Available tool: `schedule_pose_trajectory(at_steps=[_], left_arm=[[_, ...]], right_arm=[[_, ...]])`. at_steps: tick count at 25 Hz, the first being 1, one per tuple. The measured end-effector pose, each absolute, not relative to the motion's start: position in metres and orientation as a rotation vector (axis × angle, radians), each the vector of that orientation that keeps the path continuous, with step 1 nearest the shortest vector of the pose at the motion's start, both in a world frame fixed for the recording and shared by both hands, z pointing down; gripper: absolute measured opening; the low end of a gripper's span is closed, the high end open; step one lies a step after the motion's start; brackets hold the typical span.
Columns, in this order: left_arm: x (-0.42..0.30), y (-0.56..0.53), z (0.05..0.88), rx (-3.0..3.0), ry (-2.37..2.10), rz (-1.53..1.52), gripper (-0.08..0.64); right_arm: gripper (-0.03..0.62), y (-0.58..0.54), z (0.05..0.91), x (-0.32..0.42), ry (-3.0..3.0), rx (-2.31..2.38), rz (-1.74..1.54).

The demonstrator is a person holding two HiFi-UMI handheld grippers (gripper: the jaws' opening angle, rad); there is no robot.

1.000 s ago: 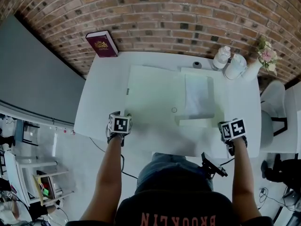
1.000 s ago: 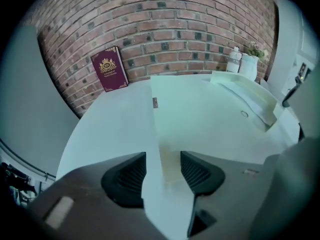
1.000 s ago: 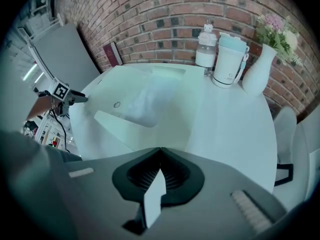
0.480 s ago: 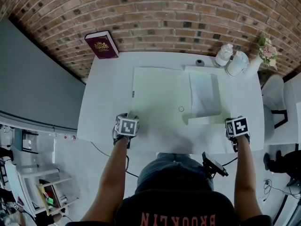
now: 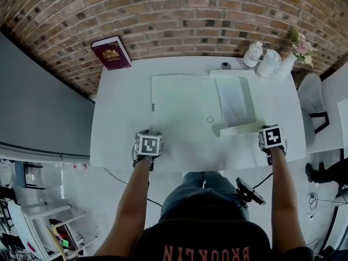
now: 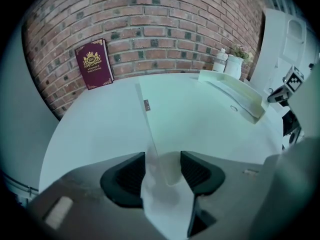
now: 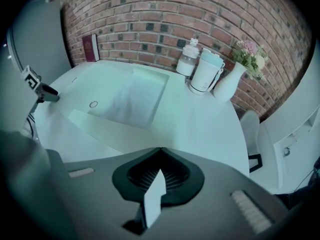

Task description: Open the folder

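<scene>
Overhead, a white table (image 5: 117, 118) fills the field in front of both grippers, backed by a brick wall (image 5: 179, 15). A pale, translucent folder (image 5: 182, 110) lies flat on the table, spreading ahead of the left gripper (image 6: 162, 171) and toward the right gripper (image 7: 159, 150). Its near corner reaches in between the left gripper's jaws. Those jaws stand apart with a clear gap, and the thin sheet passes between the pads without being pinched. A narrow raised flap (image 5: 242, 128) of the folder lies ahead and to the left of the right gripper, apart from it. The right gripper's jaws are drawn together, tips touching, over bare table. A white sliver shows at their base, and what it is cannot be told.

A maroon book (image 5: 111, 53) leans on the wall, far ahead and left of the left gripper. Far ahead of the right gripper stand a lidded jug (image 7: 206, 71), a white vase (image 7: 227, 84) with flowers (image 7: 248, 54), and a small bottle (image 7: 187, 59), grouped close together. A small ring (image 5: 210, 119) marks the folder between the two grippers.
</scene>
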State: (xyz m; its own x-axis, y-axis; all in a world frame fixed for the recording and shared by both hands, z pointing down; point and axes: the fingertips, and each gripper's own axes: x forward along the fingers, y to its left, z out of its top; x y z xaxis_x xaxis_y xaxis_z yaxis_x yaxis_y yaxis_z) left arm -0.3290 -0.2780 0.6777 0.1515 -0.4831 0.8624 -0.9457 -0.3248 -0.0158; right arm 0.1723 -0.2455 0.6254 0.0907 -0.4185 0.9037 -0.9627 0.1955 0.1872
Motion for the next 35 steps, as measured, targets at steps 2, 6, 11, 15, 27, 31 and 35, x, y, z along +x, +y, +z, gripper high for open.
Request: schedule_pose_trajectory(at_steps=[2, 6, 11, 15, 27, 31, 35], left_arm=[[-0.331, -0.276, 0.675, 1.889, -1.370, 1.109, 0.218], [-0.324, -0.269, 0.689, 1.861, -1.362, 1.005, 0.218], [-0.326, -0.268, 0.682, 1.840, -1.422, 0.980, 0.218], [-0.327, -0.272, 0.663, 1.864, -1.476, 0.958, 0.218], [-0.327, -0.267, 0.616, 1.878, -1.637, 0.886, 0.218], [-0.326, -0.268, 0.600, 1.889, -1.683, 0.862, 0.218], [-0.326, -0.266, 0.584, 1.889, -1.728, 0.838, 0.218]], right_arm=[[0.000, -0.245, 0.626, 0.172, -1.481, 1.400, 0.680], [0.000, -0.245, 0.623, 0.173, -1.503, 1.449, 0.698], [0.000, -0.245, 0.623, 0.173, -1.507, 1.425, 0.681], [0.000, -0.248, 0.620, 0.173, -1.513, 1.408, 0.653], [0.000, -0.264, 0.586, 0.168, -1.639, 1.441, 0.577], [0.000, -0.270, 0.571, 0.160, -1.705, 1.446, 0.550], [0.000, -0.274, 0.556, 0.151, -1.771, 1.444, 0.529]])
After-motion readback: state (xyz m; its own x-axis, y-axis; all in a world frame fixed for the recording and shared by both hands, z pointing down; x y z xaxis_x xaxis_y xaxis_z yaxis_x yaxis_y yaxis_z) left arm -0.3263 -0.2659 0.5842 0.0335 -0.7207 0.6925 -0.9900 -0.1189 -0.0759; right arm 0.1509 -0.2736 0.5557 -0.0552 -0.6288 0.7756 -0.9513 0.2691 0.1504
